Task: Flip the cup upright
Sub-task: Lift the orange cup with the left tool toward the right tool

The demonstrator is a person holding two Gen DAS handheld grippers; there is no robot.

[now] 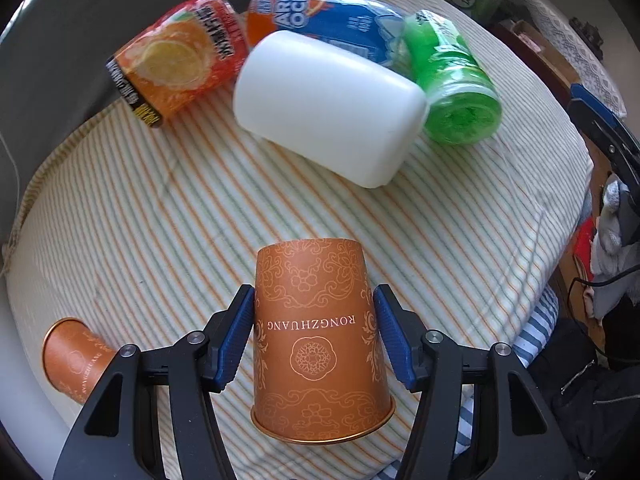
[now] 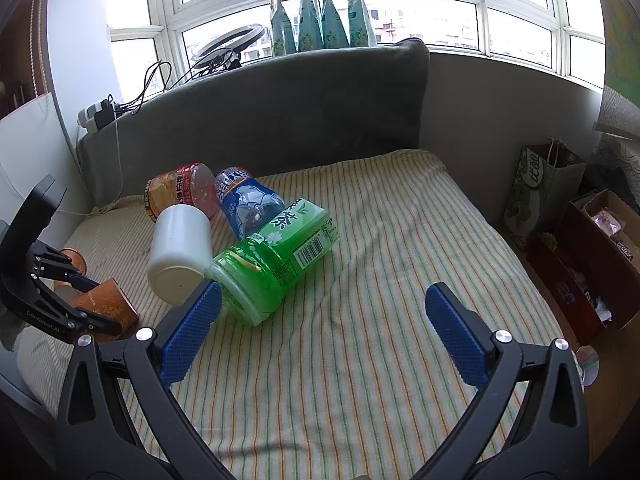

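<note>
An orange paper cup point(image 1: 316, 336) printed RONGZHUANG stands upside down, rim down, on the striped cushion point(image 1: 160, 220). My left gripper point(image 1: 314, 336) is closed around its sides, with the blue pads touching both walls. It also shows in the right wrist view point(image 2: 106, 300), at the left with the left gripper point(image 2: 80, 292) on it. A second orange cup point(image 1: 74, 358) lies on its side at the lower left. My right gripper point(image 2: 320, 332) is open and empty above the cushion point(image 2: 380, 260).
An orange juice bottle point(image 1: 180, 60), a blue bottle point(image 1: 328, 16), a green bottle point(image 1: 452, 80) and a white container point(image 1: 328, 108) lie on the cushion's far side. A grey sofa back point(image 2: 280, 108) stands behind. Boxes and bags point(image 2: 580, 248) sit at the right.
</note>
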